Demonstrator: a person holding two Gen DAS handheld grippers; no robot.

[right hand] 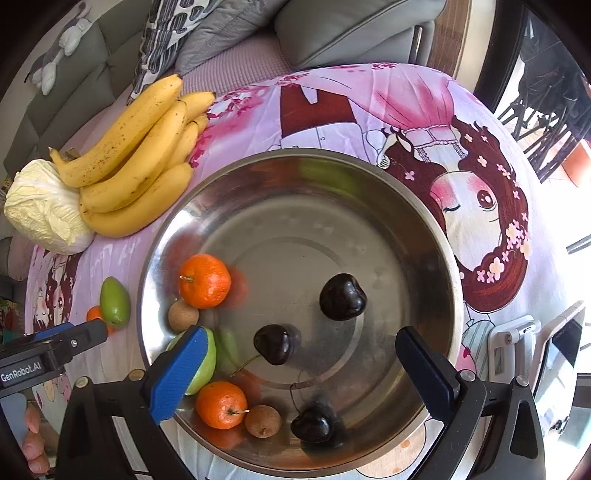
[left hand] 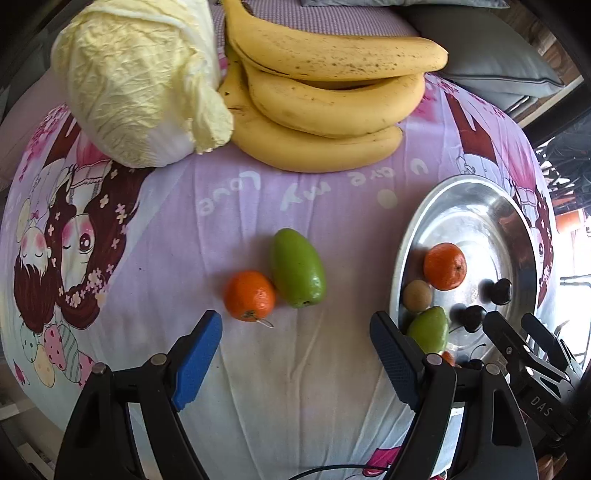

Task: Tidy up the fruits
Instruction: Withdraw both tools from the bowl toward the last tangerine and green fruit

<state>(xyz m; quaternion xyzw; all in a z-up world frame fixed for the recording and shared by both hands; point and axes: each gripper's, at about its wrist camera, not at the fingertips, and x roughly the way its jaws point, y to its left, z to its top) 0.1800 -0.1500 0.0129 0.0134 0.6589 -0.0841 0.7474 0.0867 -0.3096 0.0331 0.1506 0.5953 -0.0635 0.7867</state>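
Note:
A steel bowl point(right hand: 369, 177) sits on the cartoon cloth and also shows in the left wrist view point(left hand: 476, 199). In it lie two oranges point(right hand: 204, 280), three dark cherries point(right hand: 342, 297), two brown fruits point(right hand: 183, 315) and a green fruit point(right hand: 207, 365). On the cloth lie an orange point(left hand: 250, 295) and a green fruit point(left hand: 297, 273). My left gripper point(left hand: 295, 358) is open and empty, just short of them. My right gripper point(right hand: 299, 373) is open and empty over the bowl.
A bunch of bananas point(left hand: 321, 92) and a napa cabbage point(left hand: 136, 81) lie at the far side of the cloth. Grey sofa cushions point(right hand: 332, 33) stand behind the table. A white device on a stand point(right hand: 554, 347) is at the right edge.

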